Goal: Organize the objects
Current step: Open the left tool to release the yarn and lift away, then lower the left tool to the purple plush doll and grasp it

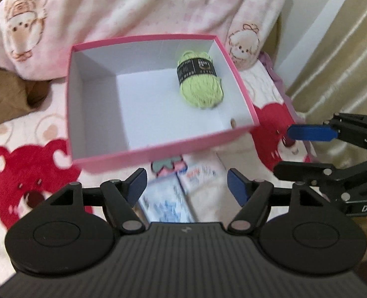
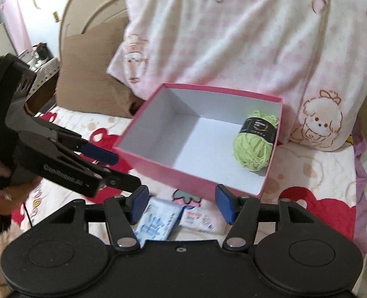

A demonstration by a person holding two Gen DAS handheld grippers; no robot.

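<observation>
A pink box [image 1: 143, 152] with a white inside lies on the bed; it also shows in the right wrist view [image 2: 158, 166]. A green yarn ball [image 1: 200, 82] with a black label lies inside it at the right [image 2: 254, 144]. Two tissue packets, one blue [image 1: 167, 204] [image 2: 156, 226] and one white [image 1: 204, 176] [image 2: 200, 221], lie on the bed in front of the box. My left gripper [image 1: 187, 190] is open above the packets. My right gripper [image 2: 181, 204] is open above them too. Both are empty.
A pink cartoon-print quilt [image 1: 143, 7] [image 2: 233, 37] is piled behind the box. A bear-print sheet [image 1: 29, 173] covers the bed. A brown pillow [image 2: 89, 79] lies at the left. A curtain [image 1: 344, 49] hangs at the right.
</observation>
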